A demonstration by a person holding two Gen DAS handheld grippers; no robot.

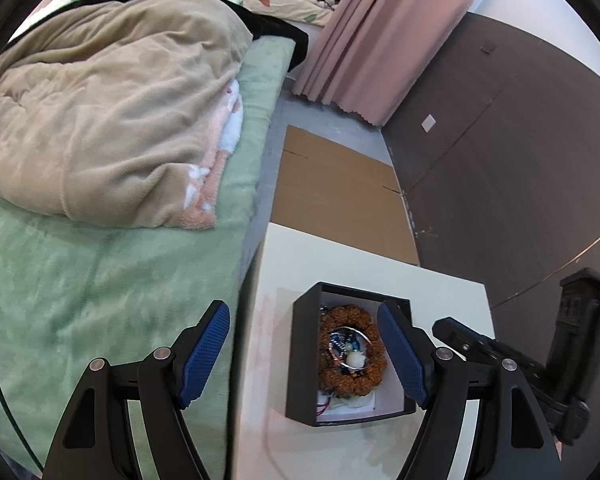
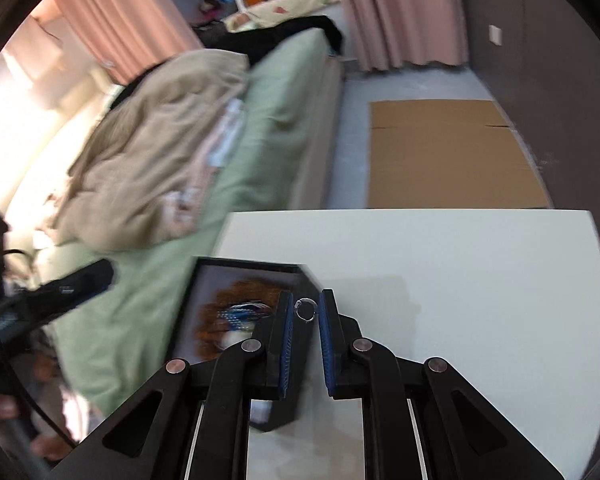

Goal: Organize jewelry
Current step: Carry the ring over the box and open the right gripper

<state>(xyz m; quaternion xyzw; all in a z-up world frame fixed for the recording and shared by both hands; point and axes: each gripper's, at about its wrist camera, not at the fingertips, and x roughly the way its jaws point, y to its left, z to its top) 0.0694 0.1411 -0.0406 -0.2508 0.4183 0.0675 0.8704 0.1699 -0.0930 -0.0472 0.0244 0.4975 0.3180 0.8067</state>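
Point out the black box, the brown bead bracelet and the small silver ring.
black box (image 1: 300, 360), left wrist view, its left wall.
brown bead bracelet (image 1: 374, 368), left wrist view, its right side.
small silver ring (image 2: 305, 310), right wrist view, its hoop.

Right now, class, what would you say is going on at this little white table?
A person is sorting jewelry with two handheld grippers. The right gripper has its fingers nearly closed around a small silver ring, beside the open black box on the white table. The box already holds a brown beaded bracelet and other small pieces. The left gripper hangs wide open above the box, holding nothing.
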